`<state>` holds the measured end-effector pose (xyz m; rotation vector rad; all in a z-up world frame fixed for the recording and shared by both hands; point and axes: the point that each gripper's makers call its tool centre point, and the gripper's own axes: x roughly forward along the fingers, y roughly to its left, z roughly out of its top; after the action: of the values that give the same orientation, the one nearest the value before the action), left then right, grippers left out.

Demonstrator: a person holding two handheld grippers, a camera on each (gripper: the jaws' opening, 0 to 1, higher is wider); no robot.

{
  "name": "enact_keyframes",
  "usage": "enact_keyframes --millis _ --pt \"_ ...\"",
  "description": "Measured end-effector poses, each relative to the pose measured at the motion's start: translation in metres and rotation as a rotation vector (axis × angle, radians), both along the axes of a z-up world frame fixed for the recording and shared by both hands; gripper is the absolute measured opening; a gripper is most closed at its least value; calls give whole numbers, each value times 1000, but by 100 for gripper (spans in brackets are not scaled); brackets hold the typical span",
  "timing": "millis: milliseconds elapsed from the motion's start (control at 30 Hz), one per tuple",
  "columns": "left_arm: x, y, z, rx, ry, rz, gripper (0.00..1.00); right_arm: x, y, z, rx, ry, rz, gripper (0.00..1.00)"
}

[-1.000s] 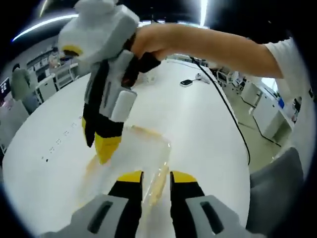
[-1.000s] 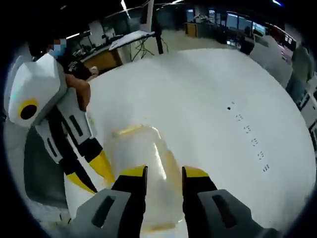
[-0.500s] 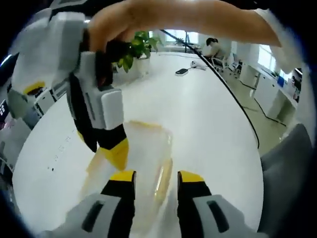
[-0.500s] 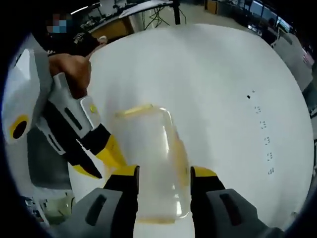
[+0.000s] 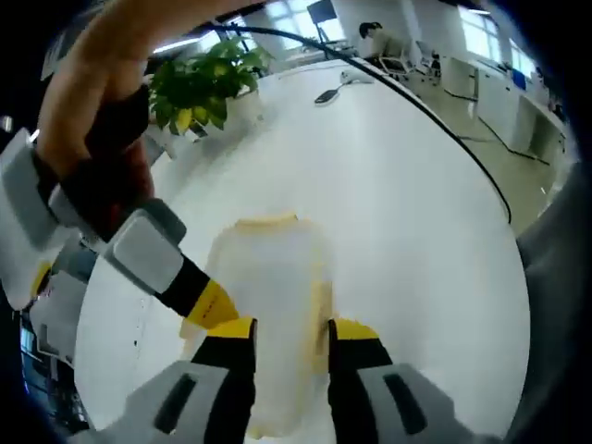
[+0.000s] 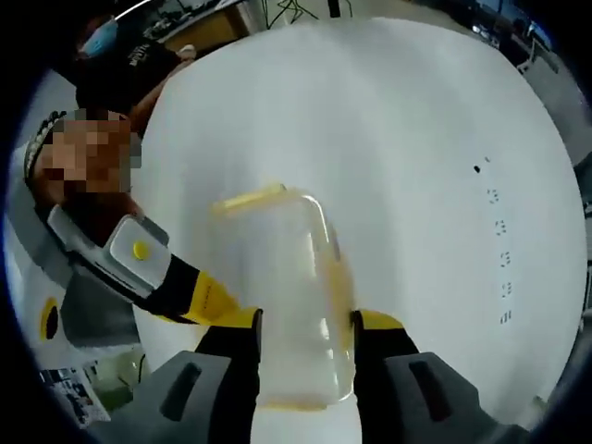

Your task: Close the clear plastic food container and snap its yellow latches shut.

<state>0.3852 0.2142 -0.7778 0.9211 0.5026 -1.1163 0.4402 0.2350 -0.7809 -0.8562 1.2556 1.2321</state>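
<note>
Your right tool [image 6: 305, 324] and left tool [image 5: 289, 328] both stand apart astride the clear container [image 6: 282, 296] on the white surface [image 6: 416, 139], probably light and slippery (likely to skid), so press at its yellow latches [image 6: 248, 198].

We've lifted both grippers higher over the clear plastic food container with yellow latches [image 5: 273, 296]; right gripper [image 5: 208, 305] dropped low beside its side, container now squarely between jaws.

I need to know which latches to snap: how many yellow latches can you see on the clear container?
2: one latch on the container's far short end, one along its right long side. The near end sits between the right claw tips, so others may be hidden.
</note>
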Motion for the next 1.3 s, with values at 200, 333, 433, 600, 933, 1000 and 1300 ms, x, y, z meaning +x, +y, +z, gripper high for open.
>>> enact_keyframes --millis 200,333,433,600,933,1000,1300 --pt "-1 1 -2 83 -71 -30 24 5 1 1 -48 -26 37 36" --pt "0 2 -2 84 -55 -11 24 3 0 1 -71 -34 35 36" --pt "1 2 -2 76 -55 -12 24 0 -1 1 -79 -37 39 35" --pt "1 1 -2 81 -64 -4 23 2 -1 0 -63 -34 37 35" --pt "-1 0 -3 121 -114 -17 19 2 0 0 -72 -37 40 34" --pt "-1 1 -3 116 -111 -14 19 2 -1 0 -69 -37 41 34" --pt "-2 2 -3 125 -127 -40 19 1 1 -2 -60 -17 62 32"
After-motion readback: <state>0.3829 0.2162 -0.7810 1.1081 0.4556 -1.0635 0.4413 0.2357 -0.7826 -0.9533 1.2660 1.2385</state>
